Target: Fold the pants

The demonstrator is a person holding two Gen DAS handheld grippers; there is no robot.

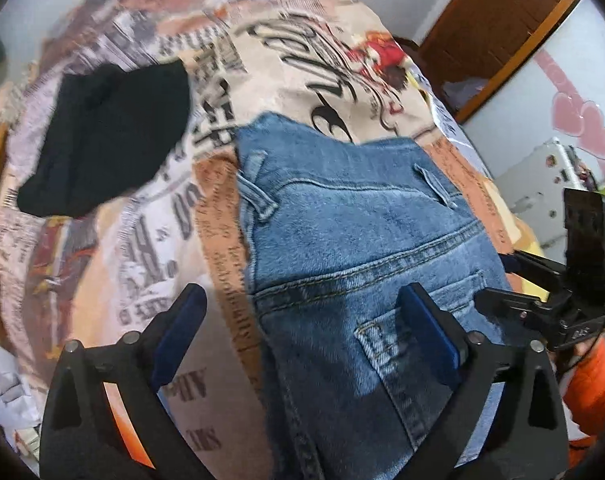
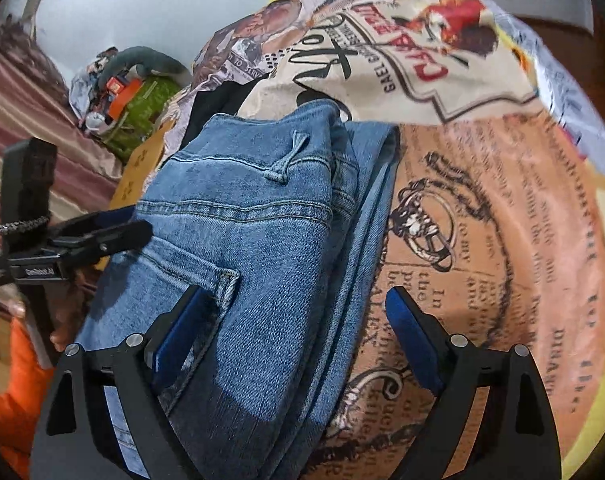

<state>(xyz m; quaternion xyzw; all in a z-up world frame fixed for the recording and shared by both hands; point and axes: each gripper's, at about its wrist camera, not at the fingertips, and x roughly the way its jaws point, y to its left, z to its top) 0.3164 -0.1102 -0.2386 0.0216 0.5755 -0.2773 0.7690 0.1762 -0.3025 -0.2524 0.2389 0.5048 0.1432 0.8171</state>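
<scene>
Blue denim pants (image 1: 354,232) lie folded in half lengthwise on a printed cloth, waistband away from me, back pocket up. They also show in the right wrist view (image 2: 254,240). My left gripper (image 1: 302,304) is open and empty, hovering over the pants' left edge near the back pocket. My right gripper (image 2: 298,304) is open and empty, straddling the pants' right edge. The right gripper shows in the left wrist view (image 1: 550,304), and the left gripper in the right wrist view (image 2: 70,240).
A black garment (image 1: 106,136) lies on the printed newspaper-pattern cloth (image 1: 150,240) to the left of the pants. A pile of clutter with a green box (image 2: 142,108) sits at the far left. A wooden door (image 1: 498,20) stands at the back right.
</scene>
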